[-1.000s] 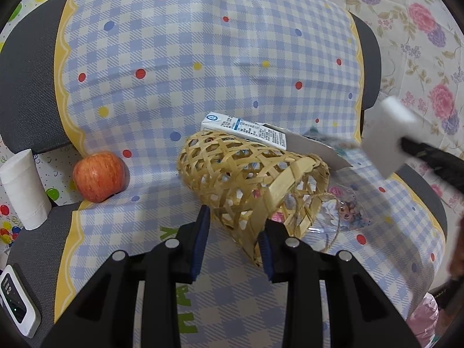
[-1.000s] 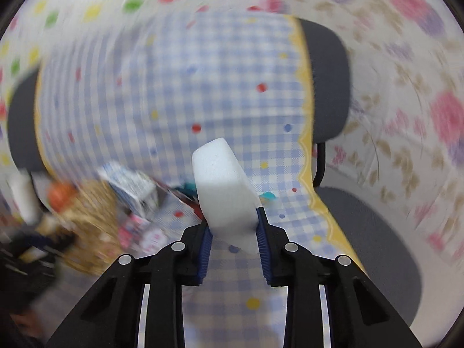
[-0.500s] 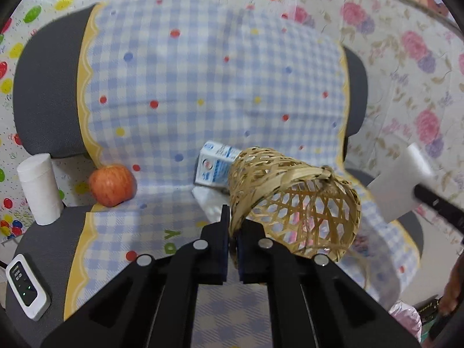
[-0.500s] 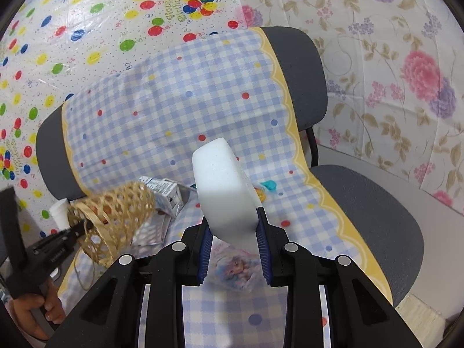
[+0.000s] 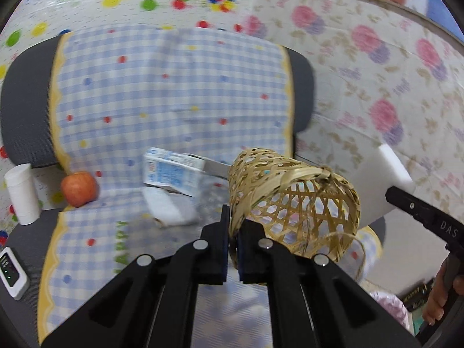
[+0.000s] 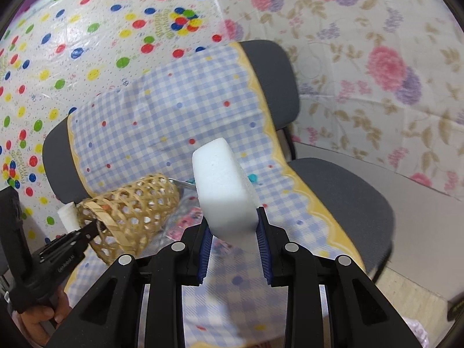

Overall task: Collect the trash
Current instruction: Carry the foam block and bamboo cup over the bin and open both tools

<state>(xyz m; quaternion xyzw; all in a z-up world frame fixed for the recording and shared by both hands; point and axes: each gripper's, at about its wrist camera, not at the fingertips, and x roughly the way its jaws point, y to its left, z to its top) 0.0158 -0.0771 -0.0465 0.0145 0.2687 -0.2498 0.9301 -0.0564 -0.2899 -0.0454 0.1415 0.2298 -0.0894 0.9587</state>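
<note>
My left gripper (image 5: 233, 226) is shut on the rim of a woven bamboo basket (image 5: 293, 200) and holds it lifted above the chair seat, tipped on its side. The basket also shows in the right wrist view (image 6: 133, 214). My right gripper (image 6: 233, 232) is shut on a white foam block (image 6: 224, 185), held in the air to the right of the basket; the block shows in the left wrist view (image 5: 382, 185). On the seat lie a blue and white milk carton (image 5: 171, 174) and a white crumpled wrapper (image 5: 169, 208).
A red apple (image 5: 78, 189), a white paper cup (image 5: 21, 194) and a small white device (image 5: 11, 272) sit at the seat's left side. A printed plastic packet (image 6: 188, 220) lies on the checked chair cover (image 5: 174, 92). Patterned walls stand behind.
My left gripper closed on the basket rim and lifted the basket off the seat. My right gripper has risen with the foam block and stands closer to the basket.
</note>
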